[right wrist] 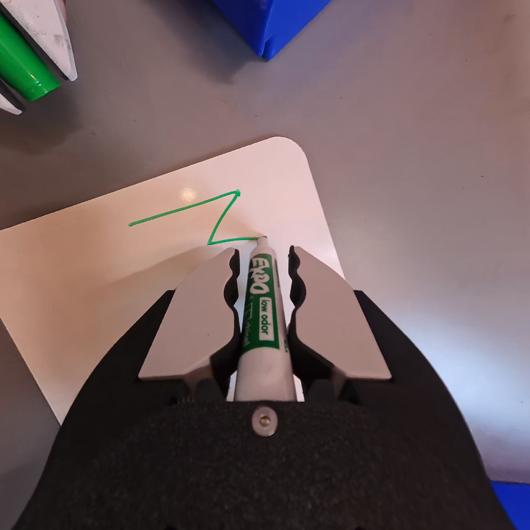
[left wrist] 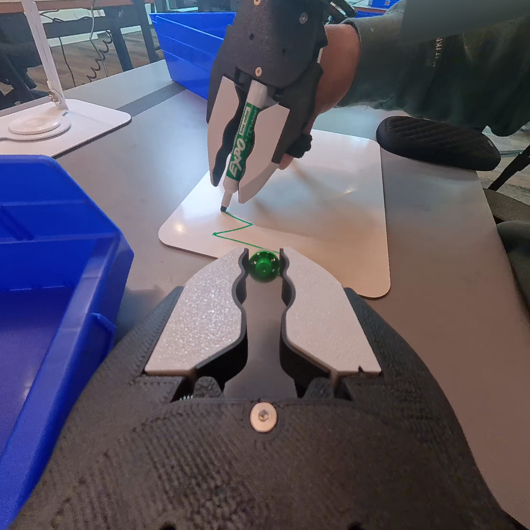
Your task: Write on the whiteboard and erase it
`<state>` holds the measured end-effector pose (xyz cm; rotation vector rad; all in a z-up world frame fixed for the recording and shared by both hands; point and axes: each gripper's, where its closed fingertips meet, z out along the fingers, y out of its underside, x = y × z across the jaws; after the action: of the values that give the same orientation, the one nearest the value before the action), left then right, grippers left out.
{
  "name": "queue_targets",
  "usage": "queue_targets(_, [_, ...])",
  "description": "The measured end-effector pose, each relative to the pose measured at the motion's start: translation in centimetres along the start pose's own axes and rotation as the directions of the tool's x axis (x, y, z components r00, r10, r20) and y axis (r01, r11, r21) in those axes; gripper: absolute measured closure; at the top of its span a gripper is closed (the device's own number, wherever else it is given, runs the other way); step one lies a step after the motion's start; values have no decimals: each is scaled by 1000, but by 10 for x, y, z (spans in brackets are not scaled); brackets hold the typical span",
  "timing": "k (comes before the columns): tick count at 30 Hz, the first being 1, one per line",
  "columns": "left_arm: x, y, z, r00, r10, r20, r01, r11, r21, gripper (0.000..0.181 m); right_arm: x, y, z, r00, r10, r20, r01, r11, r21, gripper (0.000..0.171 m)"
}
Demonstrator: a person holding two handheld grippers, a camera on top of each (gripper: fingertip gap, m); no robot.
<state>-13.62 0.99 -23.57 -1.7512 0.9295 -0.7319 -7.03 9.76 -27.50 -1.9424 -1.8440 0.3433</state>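
Whiteboard (left wrist: pixel 315 218): a small white board with rounded corners, lying flat on the grey table (left wrist: pixel 137 160), between the two grippers.
Marker (right wrist: pixel 259 309): a green dry-erase marker, uncapped, its tip touching the board near one corner at the end of the drawn line.
Green line (right wrist: pixel 220 215): a zigzag of three strokes, thin and unbroken, running from the middle of the board's edge area to the marker tip.
Right gripper (right wrist: pixel 262 252): clamped on the marker barrel, which runs forward along the gap between the fingers; the grip sits back near the finger roots, while the finger ends stand clear of the barrel.
Left gripper (left wrist: pixel 261 255): closed around the green marker cap (left wrist: pixel 262 266), held at the fingertips just over the near edge of the board.
Progress: writing looks to be under way, with a short mark made. By my reading the erasing has not begun, and recapping may come too. No eraser is visible in either view.
Near blue bin (left wrist: pixel 51 272): a blue plastic bin with dividers, just left of the left gripper; the compartments that show look empty.
Far blue bin (left wrist: pixel 189 48): stacked blue bins beyond the board; their contents are hidden.
White stand (left wrist: pixel 57 117): a flat white base with an upright post, well apart from the board.
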Motion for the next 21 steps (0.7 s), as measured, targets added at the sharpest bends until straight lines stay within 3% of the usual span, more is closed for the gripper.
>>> queue_targets(13, [0,1,1,1000,-2,-4,2,1000,-5,161,-70,27,-24,994,-34,100,39,998,-52,138])
queue_targets(21, [1,1,0,1000,2,-3,-2,1000,-4,161,-9,22,-26,999,44,-22,-43,999,19,138])
